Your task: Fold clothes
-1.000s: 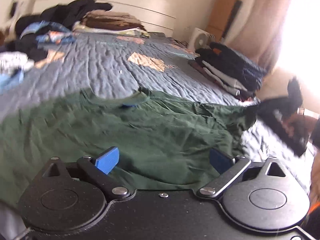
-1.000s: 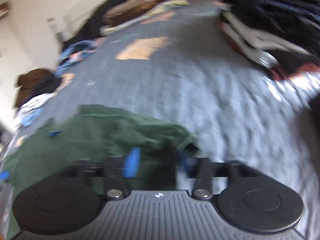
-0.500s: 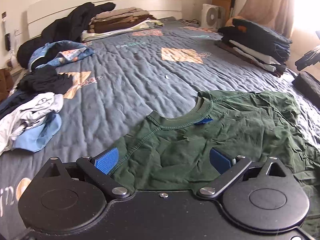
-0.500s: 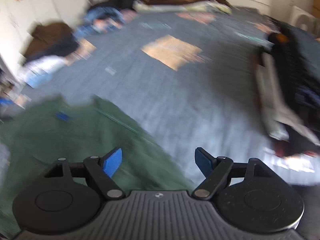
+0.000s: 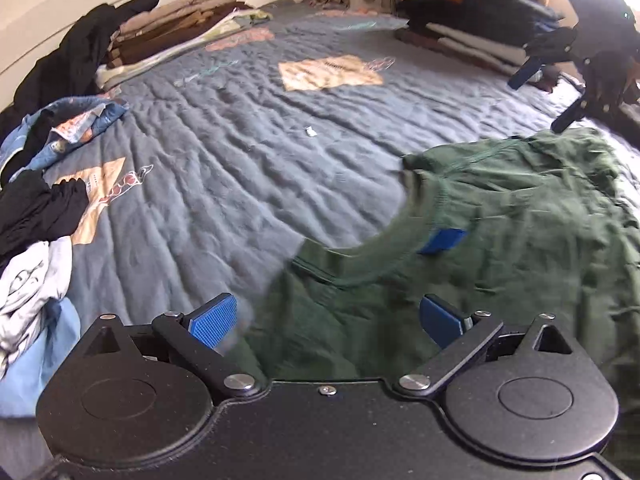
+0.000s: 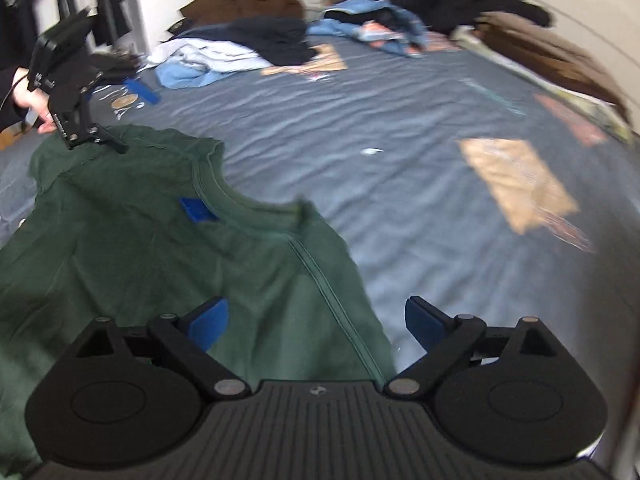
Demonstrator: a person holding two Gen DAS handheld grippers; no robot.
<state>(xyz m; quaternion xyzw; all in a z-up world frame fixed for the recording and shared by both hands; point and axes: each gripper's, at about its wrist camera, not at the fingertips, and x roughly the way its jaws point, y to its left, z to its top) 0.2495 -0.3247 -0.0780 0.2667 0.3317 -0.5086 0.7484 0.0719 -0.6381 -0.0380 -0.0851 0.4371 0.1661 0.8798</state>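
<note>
Green cotton, one T-shirt (image 5: pixel 500 248) with one blue neck label (image 5: pixel 442 240), lies spread on the bed (image 5: pixel 240 160), collar toward the headboard. Two claws hang over it: left claw (image 5: pixel 332 322) spread wide and empty; right claw (image 6: pixel 316 320) opening, pads clear of the sleeve seam beneath. Two folded stacks (image 5: pixel 472 28) rest on the bed's far edges.
</note>
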